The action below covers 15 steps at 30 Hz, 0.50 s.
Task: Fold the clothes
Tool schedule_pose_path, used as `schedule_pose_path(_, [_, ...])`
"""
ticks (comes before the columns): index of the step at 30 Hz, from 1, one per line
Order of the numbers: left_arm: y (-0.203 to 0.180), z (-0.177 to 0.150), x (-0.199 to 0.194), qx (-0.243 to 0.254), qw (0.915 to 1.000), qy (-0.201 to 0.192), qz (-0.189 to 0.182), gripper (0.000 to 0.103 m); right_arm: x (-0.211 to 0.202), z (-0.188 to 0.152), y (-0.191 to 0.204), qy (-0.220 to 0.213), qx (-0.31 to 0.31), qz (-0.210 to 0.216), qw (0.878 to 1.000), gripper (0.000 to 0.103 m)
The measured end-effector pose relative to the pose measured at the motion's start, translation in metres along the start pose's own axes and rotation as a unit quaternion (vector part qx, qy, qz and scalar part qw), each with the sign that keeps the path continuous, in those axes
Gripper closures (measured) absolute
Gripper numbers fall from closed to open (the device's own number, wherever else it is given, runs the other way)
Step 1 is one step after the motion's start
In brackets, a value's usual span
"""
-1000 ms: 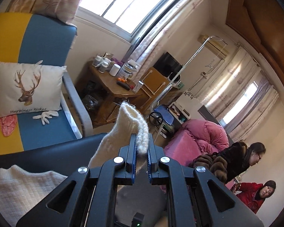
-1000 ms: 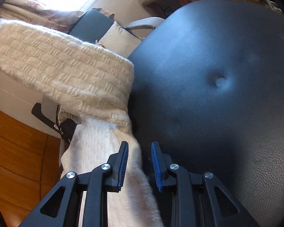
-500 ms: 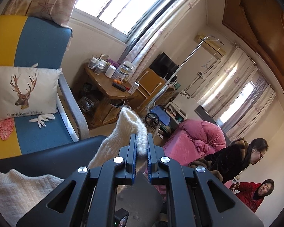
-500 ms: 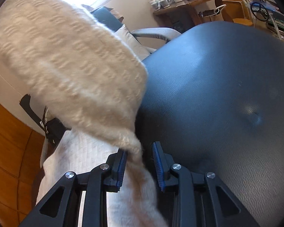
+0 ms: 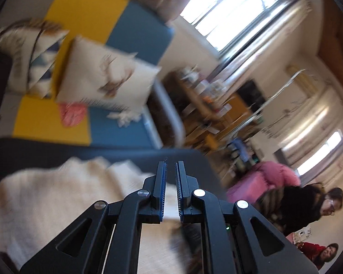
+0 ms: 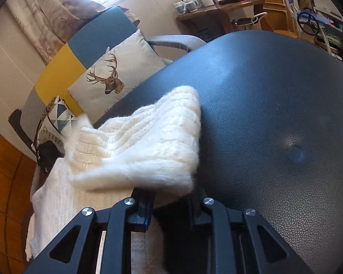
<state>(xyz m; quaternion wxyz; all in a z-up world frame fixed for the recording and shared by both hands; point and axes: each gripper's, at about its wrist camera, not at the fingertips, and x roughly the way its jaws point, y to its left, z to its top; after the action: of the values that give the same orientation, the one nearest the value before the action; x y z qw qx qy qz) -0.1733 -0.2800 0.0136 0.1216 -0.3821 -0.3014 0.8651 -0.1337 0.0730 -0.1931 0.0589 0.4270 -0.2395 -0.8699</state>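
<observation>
A cream knit sweater lies along the left edge of a black padded surface. One thick part of it is folded over the body and covers the tips of my right gripper. The right jaws are closing with the sweater's edge between them, and a gap still shows. The left wrist view is blurred. My left gripper hovers low over the sweater and the black surface, shut to a thin slit with no cloth seen between its tips.
A blue and yellow sofa with a deer cushion stands behind the black surface. A black bag sits at the left. A wooden table with jars is farther back. Two people are beside pink bedding.
My left gripper has swung down fast, and the knit sleeve it held up is gone from its jaws. The raised cloth has dropped, folded, onto the sweater over my right gripper's tips.
</observation>
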Motion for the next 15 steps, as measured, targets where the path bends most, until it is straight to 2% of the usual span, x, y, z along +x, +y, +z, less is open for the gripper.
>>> schedule_pose_path(3, [0.036, -0.021, 0.041, -0.040, 0.9964, 0.075, 0.004, 0.089, 0.001, 0.001, -0.002, 0.004, 0.006, 0.000, 1.000, 0.081])
schedule_pose_path(6, [0.063, -0.031, 0.079, -0.089, 0.9893, 0.115, -0.009, 0.075, 0.003, 0.003, -0.003, 0.009, 0.007, -0.003, 1.000, 0.081])
schedule_pose_path(8, [0.075, -0.035, 0.105, -0.129, 0.9822, 0.135, -0.023, 0.073, 0.004, 0.004, -0.004, 0.012, 0.008, -0.001, 1.000, 0.081])
schedule_pose_path(10, [0.082, -0.038, 0.124, -0.156, 0.9772, 0.140, -0.035, 0.073, 0.005, 0.006, -0.006, 0.015, 0.009, 0.003, 1.000, 0.081])
schedule_pose_path(15, [0.093, -0.035, 0.160, -0.198, 0.9702, 0.135, -0.032, 0.073, 0.006, 0.008, -0.007, 0.021, 0.006, 0.009, 1.000, 0.081])
